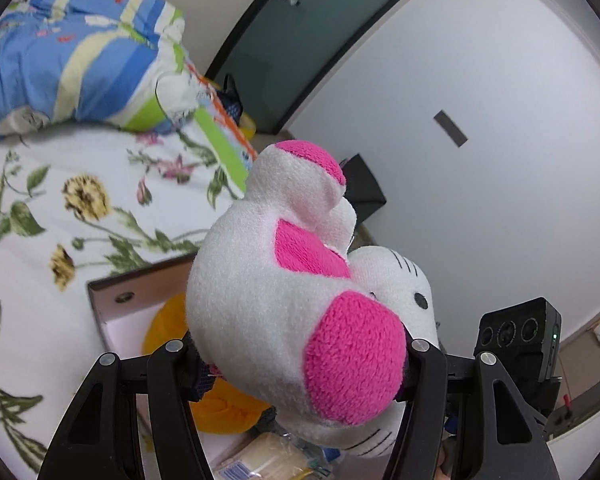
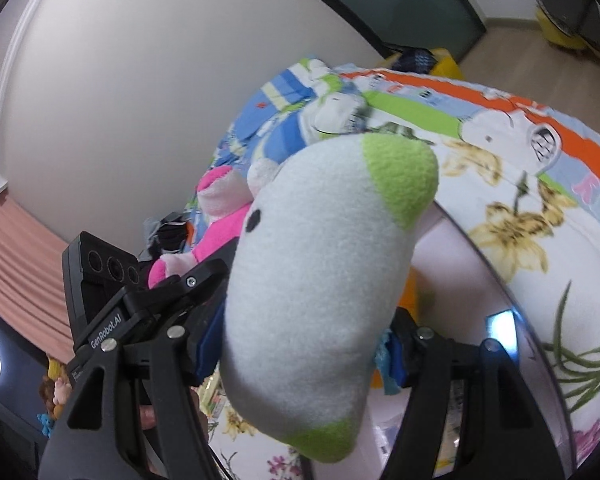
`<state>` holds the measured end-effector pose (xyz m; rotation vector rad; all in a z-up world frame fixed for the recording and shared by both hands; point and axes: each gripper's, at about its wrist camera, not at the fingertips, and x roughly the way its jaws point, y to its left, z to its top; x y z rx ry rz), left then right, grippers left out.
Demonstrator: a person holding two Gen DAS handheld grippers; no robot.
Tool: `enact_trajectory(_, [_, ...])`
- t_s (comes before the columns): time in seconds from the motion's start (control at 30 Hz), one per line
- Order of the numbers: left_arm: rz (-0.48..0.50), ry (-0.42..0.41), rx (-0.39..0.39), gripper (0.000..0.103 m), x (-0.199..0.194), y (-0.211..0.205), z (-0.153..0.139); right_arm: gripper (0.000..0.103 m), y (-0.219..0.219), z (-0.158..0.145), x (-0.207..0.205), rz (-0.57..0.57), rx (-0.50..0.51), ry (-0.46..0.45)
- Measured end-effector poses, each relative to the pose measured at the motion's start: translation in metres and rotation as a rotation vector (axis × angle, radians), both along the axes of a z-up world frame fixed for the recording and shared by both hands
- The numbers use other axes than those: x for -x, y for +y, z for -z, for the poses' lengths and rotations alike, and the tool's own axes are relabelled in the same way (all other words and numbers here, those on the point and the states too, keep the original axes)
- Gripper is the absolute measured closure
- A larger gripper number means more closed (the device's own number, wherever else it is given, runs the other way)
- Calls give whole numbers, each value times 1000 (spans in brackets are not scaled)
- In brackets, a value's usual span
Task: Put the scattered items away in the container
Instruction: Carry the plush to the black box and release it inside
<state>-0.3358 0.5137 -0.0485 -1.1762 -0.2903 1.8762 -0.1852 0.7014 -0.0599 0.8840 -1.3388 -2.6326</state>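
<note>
On left tool (image 2: 204, 280): "GenRobot.AI".

A home bedroom: a bed (image 1: 60, 208) under a floral sheet, a striped quilt (image 1: 72, 60) bunched at its head, a plain wall (image 1: 480, 100) and dark door (image 1: 320, 12) beyond the bed.

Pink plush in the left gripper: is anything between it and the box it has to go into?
Nothing visible blocks it. The pink plush is clamped in the left gripper above the open box on the bed. A yellow item and packets already lie inside, but the opening below looks free.
</note>
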Motion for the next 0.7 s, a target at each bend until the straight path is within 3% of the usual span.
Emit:
enact_trajectory(0.1, [6, -24, 11, 40, 3, 6, 16, 36, 7, 17, 9, 2, 12, -35])
enact_trajectory(0.23, [-1, -48, 53, 30, 2, 11, 26, 17, 10, 30, 12, 1, 16, -115])
enact_trajectory(0.37, [-37, 3, 115, 23, 0, 10, 25, 9, 1, 29, 10, -21, -37, -162])
enact_trajectory(0.7, [-105, 70, 145, 22, -15, -43, -20, 7, -8, -10, -31, 42, -79, -159])
